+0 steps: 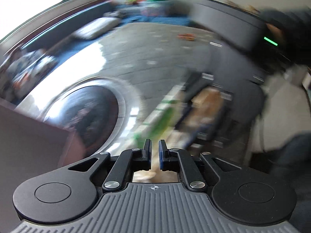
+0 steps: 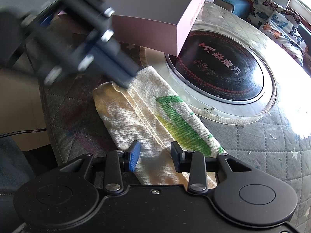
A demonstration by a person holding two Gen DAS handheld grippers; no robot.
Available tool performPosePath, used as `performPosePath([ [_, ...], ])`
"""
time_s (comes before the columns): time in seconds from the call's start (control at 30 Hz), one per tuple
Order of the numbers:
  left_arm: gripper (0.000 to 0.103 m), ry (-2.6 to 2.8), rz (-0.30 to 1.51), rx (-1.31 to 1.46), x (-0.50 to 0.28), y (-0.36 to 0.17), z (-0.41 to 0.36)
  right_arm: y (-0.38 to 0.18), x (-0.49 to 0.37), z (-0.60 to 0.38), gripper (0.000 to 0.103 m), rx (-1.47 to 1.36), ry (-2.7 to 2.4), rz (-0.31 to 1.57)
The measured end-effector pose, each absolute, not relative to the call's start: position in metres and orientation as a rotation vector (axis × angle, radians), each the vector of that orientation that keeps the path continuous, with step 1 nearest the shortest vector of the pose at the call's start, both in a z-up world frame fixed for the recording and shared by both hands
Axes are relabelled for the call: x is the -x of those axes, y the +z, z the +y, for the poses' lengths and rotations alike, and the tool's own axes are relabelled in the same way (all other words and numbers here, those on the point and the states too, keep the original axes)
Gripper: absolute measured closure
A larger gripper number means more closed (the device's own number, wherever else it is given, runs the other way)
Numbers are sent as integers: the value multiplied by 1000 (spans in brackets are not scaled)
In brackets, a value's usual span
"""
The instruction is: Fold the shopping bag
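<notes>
Canvas shopping bag [image 2: 147, 116], folded narrow, on quilted table [image 2: 272, 155].
Right gripper [image 2: 155, 155] straddles it, fingers apart; left gripper [image 1: 155, 153] nearly closed, empty.

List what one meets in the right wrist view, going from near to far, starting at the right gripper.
right gripper → folded canvas shopping bag → left gripper at the bag's far end → round black cooktop → pink box → butterfly cushions

Two close, downward wrist views, sharing the bag [image 2: 155, 112].
</notes>
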State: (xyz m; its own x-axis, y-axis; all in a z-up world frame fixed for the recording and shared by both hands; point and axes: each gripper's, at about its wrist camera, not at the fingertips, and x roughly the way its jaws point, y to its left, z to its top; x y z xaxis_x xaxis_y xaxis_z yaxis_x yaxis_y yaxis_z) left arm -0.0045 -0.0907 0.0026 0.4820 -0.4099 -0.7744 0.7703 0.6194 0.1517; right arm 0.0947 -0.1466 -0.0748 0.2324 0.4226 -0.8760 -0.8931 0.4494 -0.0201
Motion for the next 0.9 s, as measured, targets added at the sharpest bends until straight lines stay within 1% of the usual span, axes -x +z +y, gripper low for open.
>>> performPosePath([
  [0.1, 91, -798, 775, -614, 16, -15, -105, -75, -97, -146, 65, 603, 991, 951],
  [0.2, 88, -802, 783, -641, 18, -27, -109, -75, -100, -147, 65, 603, 1004, 963],
  [0.27, 81, -803, 782, -650, 18, -31, -111, -75, -101, -146, 65, 607, 1012, 967],
  [0.3, 80, -803, 778, -662, 18, -34, -112, -75, -102, -146, 64, 608, 1014, 969],
  [0.43, 79, -806, 779, -697, 18, -40, -115, -75, -104, -145, 64, 611, 1028, 978],
  [0.53, 77, -820, 766, -723, 19, -44, -117, -75, -105, -146, 64, 614, 1035, 980],
  [0.67, 77, -835, 749, -770, 18, -50, -122, -75, -105, -146, 64, 615, 1042, 980],
  [0.7, 79, -838, 753, -768, 16, -50, -123, -75, -105, -146, 64, 616, 1045, 979],
  [0.9, 81, -868, 821, -688, 0, -45, -114, -75, -103, -148, 62, 623, 1060, 960],
])
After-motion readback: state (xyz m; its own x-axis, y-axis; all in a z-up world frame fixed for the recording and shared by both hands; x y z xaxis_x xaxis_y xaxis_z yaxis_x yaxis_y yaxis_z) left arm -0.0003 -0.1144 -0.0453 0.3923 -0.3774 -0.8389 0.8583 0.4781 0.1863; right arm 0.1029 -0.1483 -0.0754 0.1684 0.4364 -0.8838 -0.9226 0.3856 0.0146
